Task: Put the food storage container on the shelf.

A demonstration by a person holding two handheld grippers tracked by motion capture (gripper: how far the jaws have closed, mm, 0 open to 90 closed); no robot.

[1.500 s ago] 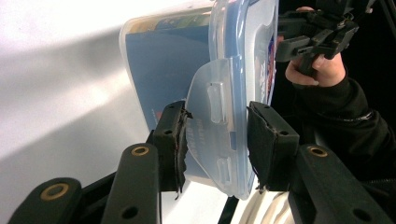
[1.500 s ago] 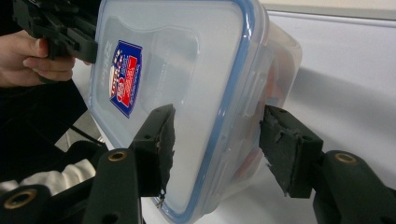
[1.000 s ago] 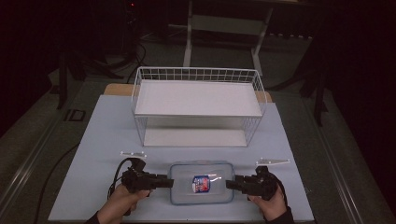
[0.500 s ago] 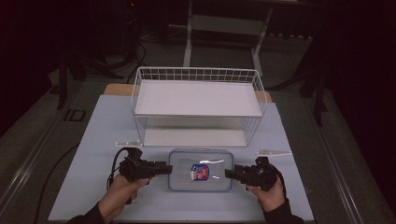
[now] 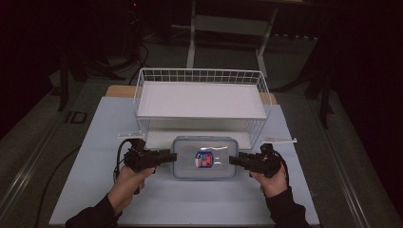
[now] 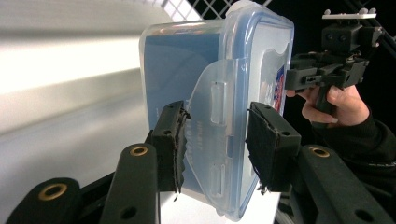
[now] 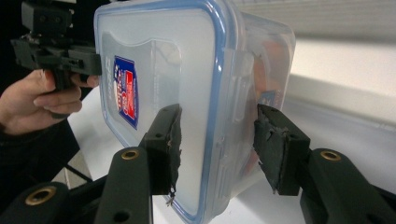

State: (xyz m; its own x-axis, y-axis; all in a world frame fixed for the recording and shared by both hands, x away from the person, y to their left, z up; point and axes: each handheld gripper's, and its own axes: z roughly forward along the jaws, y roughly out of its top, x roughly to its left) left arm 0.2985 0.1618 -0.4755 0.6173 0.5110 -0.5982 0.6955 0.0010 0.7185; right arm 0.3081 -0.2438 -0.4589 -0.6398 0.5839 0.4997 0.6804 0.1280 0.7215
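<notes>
Since the earlier frames the container (image 5: 205, 158) has travelled away from the person toward the wire rack (image 5: 202, 102), both hands going with it; a second ago it sat nearer the worktop's (image 5: 100, 137) front edge, now its far edge is just beside the rack's lower opening. Left tool (image 5: 170, 156) grasps the container's left short end, pads clamped on either side of the side latch flap, seen close in the left gripper view (image 6: 212, 140). Right tool (image 5: 234, 160) grasps the opposite short end, its pads on lid and base of the container (image 7: 196, 107). Whether the container is clear of the worktop cannot be told from the high view. Container: clear plastic box, rounded rectangle, translucent lid with blue seal rim, lid closed, red-and-blue label (image 5: 204, 159) on the lid's middle; orange contents show dimly through the wall in the right gripper view. It lies level between the two tools, long side across the worktop.
</notes>
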